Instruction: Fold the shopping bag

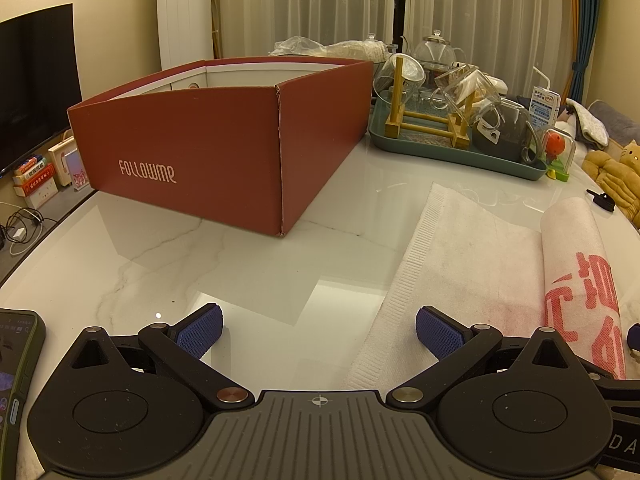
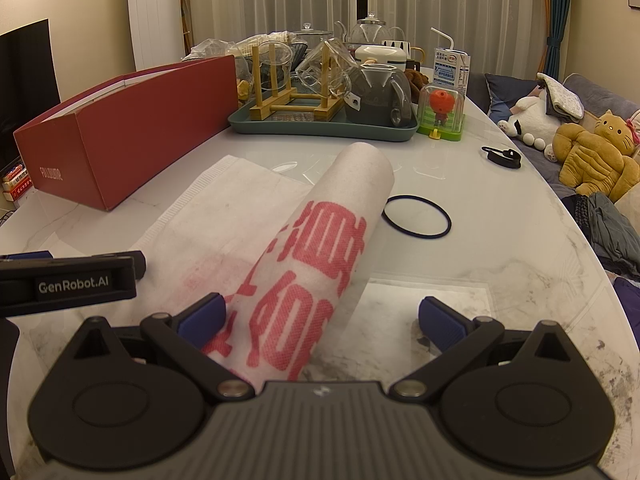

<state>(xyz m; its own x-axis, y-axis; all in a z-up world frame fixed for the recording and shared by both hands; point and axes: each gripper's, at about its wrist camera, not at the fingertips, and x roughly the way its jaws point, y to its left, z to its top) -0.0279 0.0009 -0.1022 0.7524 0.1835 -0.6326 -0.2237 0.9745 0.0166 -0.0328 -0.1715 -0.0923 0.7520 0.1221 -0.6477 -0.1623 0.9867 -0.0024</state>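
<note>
Bag: white non-woven fabric shopping bag w/ red printed characters [image 2: 304,240] lies on the white marble-look table [image 2: 500,248], partly rolled; rolled tube on its right side, flat part w/ ribbed edge spreads left toward the box.
L tongs: left gripper [image 1: 319,334] has jaws wide apart, nothing between the blue pads; hovers low over bare table just left of the bag's ribbed edge.
R tongs: right gripper [image 2: 319,318] also spread wide, not clamping; near end of the roll sits between the jaws, by the left blue pad. Touching or not: can't tell.
Box: dark red open cardboard box w/ white lettering [image 1: 208,148] stands left of the bag, apart from it.
Tray: teal tray [image 2: 320,130] holding glass cups on a bamboo rack, behind the bag.
Only in R view: thin dark elastic ring [image 2: 418,216] on the table just right of the roll; body of the left tool at left edge; plush toys on a sofa, far right.
Only in L view: phone in dark case [image 1: 16,364] at table's near-left edge; black TV screen [image 1: 36,80] on the left.
</note>
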